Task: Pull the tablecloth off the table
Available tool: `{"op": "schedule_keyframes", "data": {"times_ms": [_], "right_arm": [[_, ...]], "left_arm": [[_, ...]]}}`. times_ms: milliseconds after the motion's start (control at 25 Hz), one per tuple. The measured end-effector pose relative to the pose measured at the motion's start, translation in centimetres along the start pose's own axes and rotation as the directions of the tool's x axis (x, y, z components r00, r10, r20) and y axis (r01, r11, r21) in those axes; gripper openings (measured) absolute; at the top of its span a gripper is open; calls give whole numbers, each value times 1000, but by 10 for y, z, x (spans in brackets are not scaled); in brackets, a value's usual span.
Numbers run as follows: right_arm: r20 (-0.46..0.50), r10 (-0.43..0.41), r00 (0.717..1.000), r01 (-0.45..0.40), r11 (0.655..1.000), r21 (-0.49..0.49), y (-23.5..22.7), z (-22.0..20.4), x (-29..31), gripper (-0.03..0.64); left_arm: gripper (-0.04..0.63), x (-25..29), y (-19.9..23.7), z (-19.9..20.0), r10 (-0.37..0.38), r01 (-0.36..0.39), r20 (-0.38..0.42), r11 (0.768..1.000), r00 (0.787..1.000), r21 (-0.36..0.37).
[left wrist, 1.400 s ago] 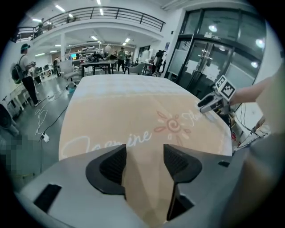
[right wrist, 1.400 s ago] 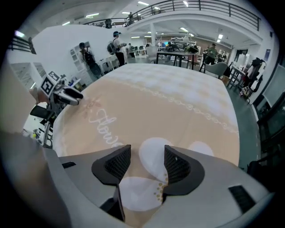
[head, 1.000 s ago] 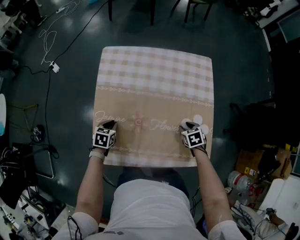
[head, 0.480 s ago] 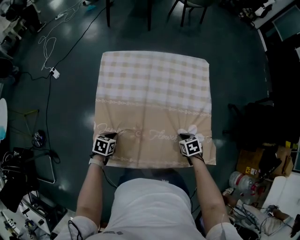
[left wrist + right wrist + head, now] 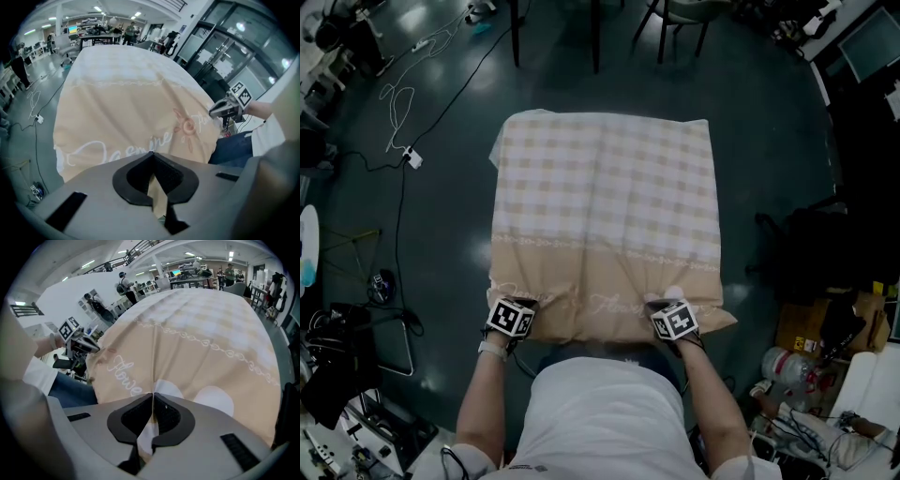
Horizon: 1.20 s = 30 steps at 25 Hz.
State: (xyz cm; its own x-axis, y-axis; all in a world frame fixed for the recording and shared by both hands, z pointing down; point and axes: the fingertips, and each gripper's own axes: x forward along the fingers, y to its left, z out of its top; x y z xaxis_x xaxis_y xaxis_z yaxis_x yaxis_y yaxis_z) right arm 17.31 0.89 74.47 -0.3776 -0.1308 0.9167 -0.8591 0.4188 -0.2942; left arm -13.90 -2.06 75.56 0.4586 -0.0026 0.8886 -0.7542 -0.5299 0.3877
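Observation:
A beige tablecloth [image 5: 605, 216] with a checked far half and white script covers the square table, and its near edge bunches by the person's body. My left gripper [image 5: 517, 302] is shut on the cloth's near left edge, with a fold pinched between the pads [image 5: 152, 157]. My right gripper [image 5: 666, 306] has just been closing and is shut on the near right edge, cloth between its jaws [image 5: 153, 397]. Creases run from both grips up the tablecloth [image 5: 131, 103] [image 5: 201, 329]. Each gripper view shows the other gripper, the right [image 5: 227, 108] and the left [image 5: 77, 343].
Chair legs [image 5: 600, 28] stand beyond the table's far side. Cables [image 5: 398, 84] trail over the dark floor at left. A plastic bottle [image 5: 778, 361] and cardboard boxes [image 5: 825, 323] lie at the lower right. Equipment clutters the lower left corner.
Both grippers have drawn back toward the person's body, dragging the cloth with them. Its near edge now bunches and hangs off, and the far left corner has rumpled.

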Motion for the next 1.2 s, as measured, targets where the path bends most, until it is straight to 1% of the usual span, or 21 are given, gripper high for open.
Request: {"op": "schedule_keyframes", "data": {"times_ms": [120,240,360,480,520,600,640,680,760,800,840,880,920,960,1000,1080,1200], "right_arm": [[-33,38,999,-39,999,-18,14,-15,1,34],[-90,102,991,-105,994,-33,26,-31,2,34],[-175,144,974,-163,981,-103,31,-42,0,35],[-256,180,950,-227,960,-164,30,-37,-8,35],[-261,185,947,-236,955,-180,26,-28,-12,36],[-239,176,955,-228,950,-213,12,-4,-22,37],[-214,159,964,-208,951,-227,0,10,-27,37],[-180,128,975,-169,956,-238,-15,25,-31,37],[-97,25,995,-48,968,-247,-57,56,-37,37],[-62,-24,998,9,970,-245,-78,69,-38,38],[-43,-56,997,45,970,-239,-96,80,-38,42],[-41,-69,997,58,972,-229,-111,87,-37,77],[-47,-74,996,62,974,-219,-122,93,-34,153],[-52,-84,995,71,975,-211,-134,98,-32,186],[-51,-106,993,93,973,-210,-146,103,-30,200],[-33,-174,984,163,963,-216,-171,114,-30,211],[2,-254,967,249,947,-204,-205,131,-32,222]], "left_arm": [[12,1,-9,-16,-37,37,-27,999,999,-17],[12,5,-23,-31,-76,75,-84,997,994,-15],[12,7,-32,-37,-111,110,-126,994,986,-15],[12,5,-31,-36,-94,94,-134,996,986,-9],[12,5,-30,-36,-77,77,-135,997,988,-6],[12,5,-29,-36,-42,42,-136,999,990,0],[12,6,-29,-37,-30,30,-137,1000,990,3],[12,7,-29,-36,-23,24,-139,1000,990,6],[12,10,-29,-34,-21,22,-144,1000,989,7],[12,11,-30,-34,-20,21,-148,1000,989,4],[12,12,-30,-34,-18,18,-152,1000,988,1],[12,12,-29,-35,-11,12,-157,1000,988,-1],[12,11,-28,-35,-2,2,-162,1000,987,-2],[12,11,-27,-34,10,-10,-168,1000,986,-2],[12,11,-27,-34,23,-23,-173,1000,985,-1],[12,11,-26,-34,48,-51,-174,999,984,-12],[12,10,-26,-33,86,-96,-154,994,984,-56]]}}
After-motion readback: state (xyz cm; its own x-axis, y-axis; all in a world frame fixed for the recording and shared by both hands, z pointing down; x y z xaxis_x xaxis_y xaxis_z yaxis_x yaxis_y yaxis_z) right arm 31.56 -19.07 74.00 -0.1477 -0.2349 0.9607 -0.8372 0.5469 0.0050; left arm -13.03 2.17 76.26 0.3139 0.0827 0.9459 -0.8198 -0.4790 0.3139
